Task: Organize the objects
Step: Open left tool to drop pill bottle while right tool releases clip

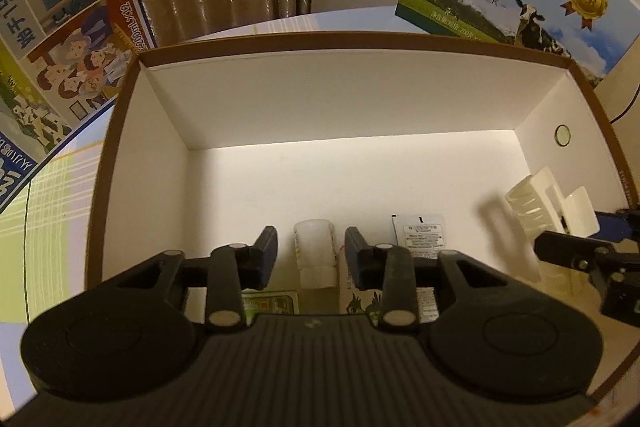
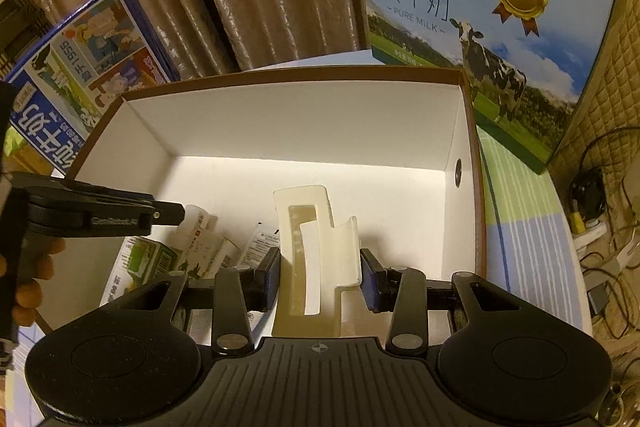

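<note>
The open white box [image 2: 304, 131] already held several small things along its near wall: a green-printed carton [image 2: 150, 259], a couple of sachets [image 2: 260, 247] and a small translucent bottle [image 1: 314, 251]. Most of the floor toward 12 o'clock lay bare, so the sorting looked partly done, with room for more.

The right gripper [image 2: 320, 277] was inside the box, its fingers apparently pinching a cream plastic holder [image 2: 316, 251], which stood upright at about 6 o'clock; whether it was being set down or lifted could not be told. The left gripper [image 1: 311, 257] hovered with fingers spread on either side of the bottle, apparently not touching it.

Only the right wrist view showed the holder's cut-out shape, the cables at 3 o'clock beyond the counter, and the carton plainly. The left wrist view alone showed the bottle between the spread fingers; there the holder [image 1: 540, 203] sat at 3 o'clock. Both showed the milk cartons [image 2: 480, 11] behind the box.
</note>
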`<state>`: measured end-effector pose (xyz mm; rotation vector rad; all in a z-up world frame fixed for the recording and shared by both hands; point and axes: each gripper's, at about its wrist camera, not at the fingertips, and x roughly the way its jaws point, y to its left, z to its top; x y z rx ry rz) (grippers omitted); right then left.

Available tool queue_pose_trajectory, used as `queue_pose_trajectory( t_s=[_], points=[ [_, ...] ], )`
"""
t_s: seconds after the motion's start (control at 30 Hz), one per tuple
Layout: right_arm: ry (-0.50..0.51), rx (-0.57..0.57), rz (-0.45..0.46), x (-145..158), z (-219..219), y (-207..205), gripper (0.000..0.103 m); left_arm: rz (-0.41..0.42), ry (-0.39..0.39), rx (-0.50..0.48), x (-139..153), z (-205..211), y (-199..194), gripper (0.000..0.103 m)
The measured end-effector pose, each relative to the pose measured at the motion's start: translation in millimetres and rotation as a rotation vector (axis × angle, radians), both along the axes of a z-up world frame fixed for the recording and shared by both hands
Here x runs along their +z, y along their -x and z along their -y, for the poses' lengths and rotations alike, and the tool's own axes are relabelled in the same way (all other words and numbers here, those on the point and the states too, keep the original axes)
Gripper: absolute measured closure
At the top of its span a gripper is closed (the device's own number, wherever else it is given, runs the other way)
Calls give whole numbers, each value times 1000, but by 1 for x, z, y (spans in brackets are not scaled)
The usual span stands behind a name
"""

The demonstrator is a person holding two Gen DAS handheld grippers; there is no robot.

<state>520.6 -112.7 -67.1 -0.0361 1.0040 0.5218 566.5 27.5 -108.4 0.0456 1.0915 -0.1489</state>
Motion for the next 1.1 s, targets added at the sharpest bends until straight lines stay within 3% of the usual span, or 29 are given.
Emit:
queue_pose_trajectory(
  t_s=[0.43,0.53,1.1],
  points=[
    [54,22,39,-2,-5,1,64,68,2,-19,30,-7,29,60],
    [31,18,67,6,-1,6,58,83,3,-25,37,-7,38,59],
    [-56,-6,92,61,33,76,38,138,7,-10,90,-7,117,26]
  ],
)
